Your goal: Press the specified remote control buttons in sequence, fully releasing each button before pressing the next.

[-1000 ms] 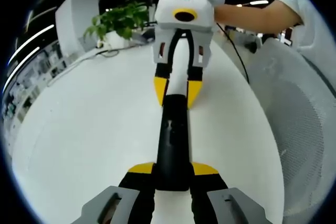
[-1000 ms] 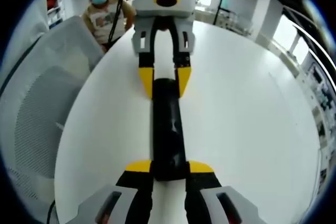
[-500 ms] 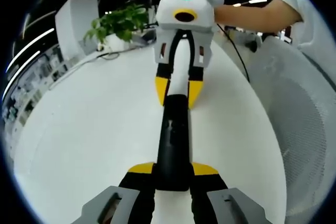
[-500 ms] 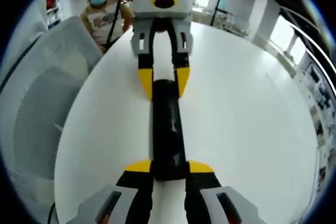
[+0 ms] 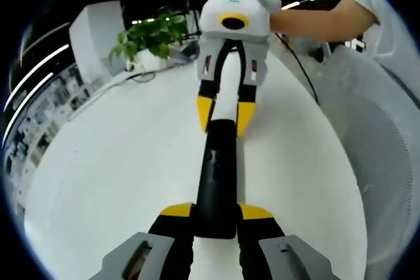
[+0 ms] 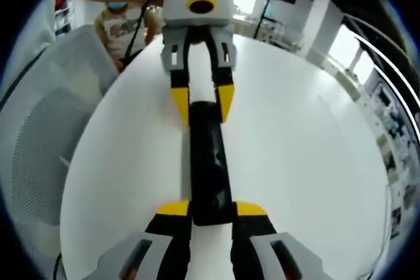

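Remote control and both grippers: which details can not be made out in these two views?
- Remote control buttons: too small and dark in both views to tell apart.
- Its ends: left gripper and right gripper cover them, jaws closed on its sides.
- Mesh chair: cut off by the right gripper view's edge.
- Potted plant: pot blurred, left gripper view.

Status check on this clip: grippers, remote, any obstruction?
Left hand-held gripper shut on one end of the black remote. Right hand-held gripper shut on the other end. Remote over the white table. Nothing in the way.
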Action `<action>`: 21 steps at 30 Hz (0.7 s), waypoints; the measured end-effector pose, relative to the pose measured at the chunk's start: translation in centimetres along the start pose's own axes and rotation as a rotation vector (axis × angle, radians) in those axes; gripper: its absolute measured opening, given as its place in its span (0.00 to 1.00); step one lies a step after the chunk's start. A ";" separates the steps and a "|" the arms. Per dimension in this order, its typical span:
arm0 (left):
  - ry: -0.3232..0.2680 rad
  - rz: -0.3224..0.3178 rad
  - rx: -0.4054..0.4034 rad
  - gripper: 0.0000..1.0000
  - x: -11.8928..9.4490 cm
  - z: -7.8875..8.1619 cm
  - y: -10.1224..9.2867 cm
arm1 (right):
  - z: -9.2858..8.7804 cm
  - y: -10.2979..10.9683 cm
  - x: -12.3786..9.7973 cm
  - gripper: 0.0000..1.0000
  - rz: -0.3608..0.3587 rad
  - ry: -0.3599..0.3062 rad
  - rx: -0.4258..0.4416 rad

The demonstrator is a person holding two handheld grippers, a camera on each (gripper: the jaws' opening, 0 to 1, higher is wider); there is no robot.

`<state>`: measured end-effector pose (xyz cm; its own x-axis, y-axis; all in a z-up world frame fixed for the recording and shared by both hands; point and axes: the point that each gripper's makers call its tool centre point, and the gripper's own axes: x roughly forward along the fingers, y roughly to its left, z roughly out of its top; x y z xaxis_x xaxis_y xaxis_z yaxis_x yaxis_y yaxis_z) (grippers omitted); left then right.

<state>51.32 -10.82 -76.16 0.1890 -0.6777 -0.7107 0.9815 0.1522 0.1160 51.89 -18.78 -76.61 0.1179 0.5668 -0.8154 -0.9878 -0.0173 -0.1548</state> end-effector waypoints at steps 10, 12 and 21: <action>0.009 0.053 0.022 0.24 -0.1 -0.3 3.9 | 0.4 -3.4 0.7 0.19 -0.083 -0.026 -0.007; 0.008 0.060 0.024 0.24 0.0 -0.4 4.6 | 0.4 -4.1 0.9 0.19 -0.094 -0.027 -0.008; 0.009 0.099 0.016 0.25 0.5 -1.0 7.4 | 0.5 -6.9 1.7 0.19 -0.149 -0.024 -0.040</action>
<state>58.67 -9.31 -76.40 0.2847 -0.6538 -0.7011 0.9585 0.2064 0.1967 58.90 -17.24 -76.64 0.2600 0.5852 -0.7681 -0.9546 0.0362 -0.2955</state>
